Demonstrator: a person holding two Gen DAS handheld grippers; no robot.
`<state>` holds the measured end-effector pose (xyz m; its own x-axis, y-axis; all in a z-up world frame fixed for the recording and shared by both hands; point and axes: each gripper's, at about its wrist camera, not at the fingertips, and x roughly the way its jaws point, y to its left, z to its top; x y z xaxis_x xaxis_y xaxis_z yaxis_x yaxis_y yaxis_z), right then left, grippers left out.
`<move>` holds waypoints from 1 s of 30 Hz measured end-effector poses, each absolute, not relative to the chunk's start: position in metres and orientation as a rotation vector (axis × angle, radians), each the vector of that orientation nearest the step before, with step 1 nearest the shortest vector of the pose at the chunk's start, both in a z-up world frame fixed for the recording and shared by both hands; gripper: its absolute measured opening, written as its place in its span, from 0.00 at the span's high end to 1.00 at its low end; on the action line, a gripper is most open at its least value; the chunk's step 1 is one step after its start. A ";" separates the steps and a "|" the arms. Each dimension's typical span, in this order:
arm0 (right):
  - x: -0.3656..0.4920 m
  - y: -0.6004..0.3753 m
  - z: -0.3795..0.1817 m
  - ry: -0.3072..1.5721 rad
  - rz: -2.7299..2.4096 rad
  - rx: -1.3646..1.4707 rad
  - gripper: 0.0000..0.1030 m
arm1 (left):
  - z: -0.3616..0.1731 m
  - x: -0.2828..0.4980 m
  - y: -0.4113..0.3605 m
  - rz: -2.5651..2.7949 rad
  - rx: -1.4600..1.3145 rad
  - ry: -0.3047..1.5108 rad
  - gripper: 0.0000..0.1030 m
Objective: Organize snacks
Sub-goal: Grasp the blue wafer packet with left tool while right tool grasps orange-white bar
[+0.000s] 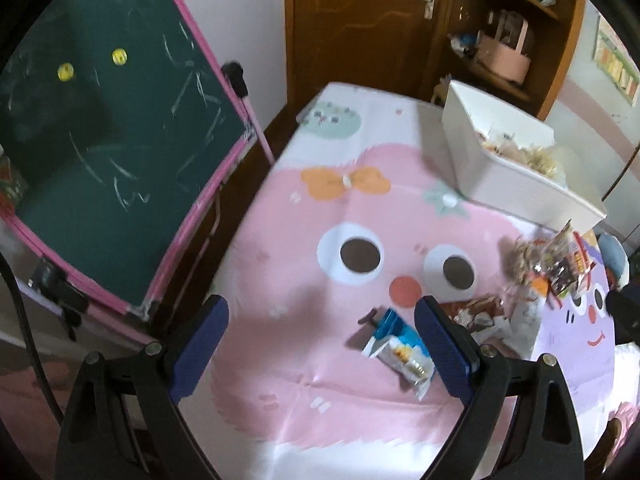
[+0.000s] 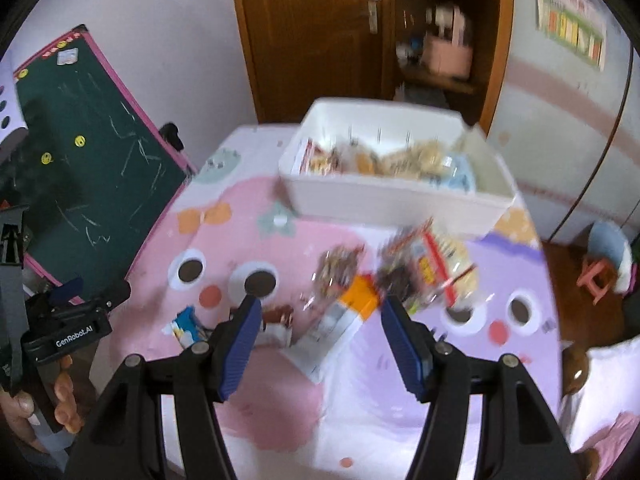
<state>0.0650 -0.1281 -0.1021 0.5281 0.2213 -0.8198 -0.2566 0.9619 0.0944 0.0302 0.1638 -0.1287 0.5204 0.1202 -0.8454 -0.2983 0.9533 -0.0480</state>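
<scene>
Both grippers, left point(image 1: 322, 346) and right point(image 2: 320, 346), stand spread wide, holding nothing. Right finger point(image 1: 442, 354) partly hides the blue packet point(image 1: 396, 350). Bin point(image 2: 384, 200) contents blurred.

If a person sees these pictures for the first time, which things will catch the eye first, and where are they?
First comes the cartoon-face tablecloth, pink and lilac, covering the whole table. At its far end stands a white bin already holding snacks, with loose snack packets scattered in front of it. A green chalkboard leans at the left, and a blue-and-white packet lies between the open left hand-held gripper's fingers.
</scene>
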 end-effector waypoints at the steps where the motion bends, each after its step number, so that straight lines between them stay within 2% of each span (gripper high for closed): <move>1: 0.067 -0.128 -0.112 0.995 0.279 -0.032 0.39 | -0.135 0.031 0.162 0.244 -0.203 1.005 0.09; 5: 0.073 -0.128 -0.147 1.081 0.251 -0.025 0.39 | -0.155 0.040 0.149 0.213 -0.192 1.054 0.09; 9: 0.079 -0.126 -0.170 1.131 0.244 -0.020 0.44 | -0.178 0.047 0.136 0.194 -0.179 1.118 0.09; 17: 0.101 -0.120 -0.193 1.170 0.214 0.015 0.44 | -0.203 0.058 0.129 0.206 -0.212 1.183 0.09; 28: 0.108 -0.105 -0.211 1.162 0.213 -0.070 0.54 | -0.212 0.065 0.112 0.200 -0.154 1.221 0.09; 30: 0.105 -0.105 -0.212 1.154 0.226 -0.090 0.56 | -0.217 0.066 0.111 0.185 -0.168 1.243 0.13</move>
<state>0.1051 -0.1050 -0.2117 0.3855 0.1312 -0.9133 -0.2235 0.9736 0.0455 0.0658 0.1108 -0.2169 0.3102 0.0484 -0.9495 -0.2304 0.9727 -0.0257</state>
